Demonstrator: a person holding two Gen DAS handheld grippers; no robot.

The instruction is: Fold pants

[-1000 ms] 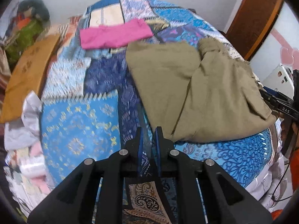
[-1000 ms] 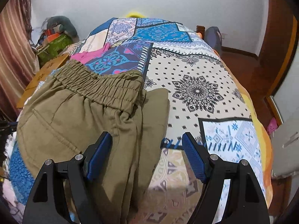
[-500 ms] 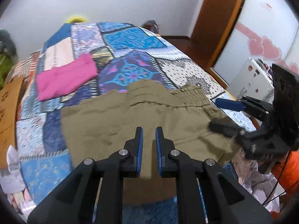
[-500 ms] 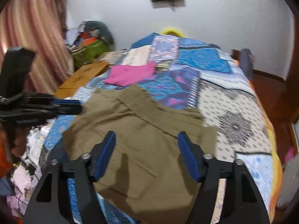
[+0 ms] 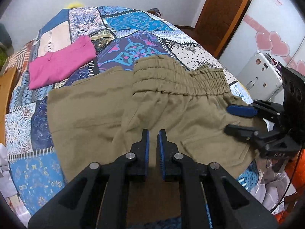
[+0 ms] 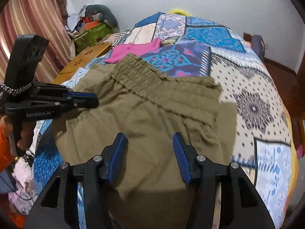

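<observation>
Olive-khaki pants [image 5: 152, 103] lie partly folded on the patchwork bedspread [image 5: 133, 22], the elastic waistband bunched at the far side. They also show in the right wrist view [image 6: 152, 114]. My left gripper [image 5: 153, 133] hovers over the near part of the pants, its jaws nearly closed and holding nothing. It appears at the left of the right wrist view [image 6: 91, 100]. My right gripper [image 6: 149, 143] is open and empty above the pants' near edge. It shows at the right of the left wrist view [image 5: 230, 118], over the pants' right side.
A folded pink garment [image 5: 61, 63] lies on the bed beyond the pants, also in the right wrist view [image 6: 133, 51]. A wooden board [image 6: 83, 61] and clutter sit at the bed's left. A wooden door [image 5: 223, 13] and white appliance [image 5: 261, 72] stand right.
Both grippers have swung over the pants; the left view now faces the waistband instead of the bed's left side. The right gripper has pulled back. The pants lie much as before.
</observation>
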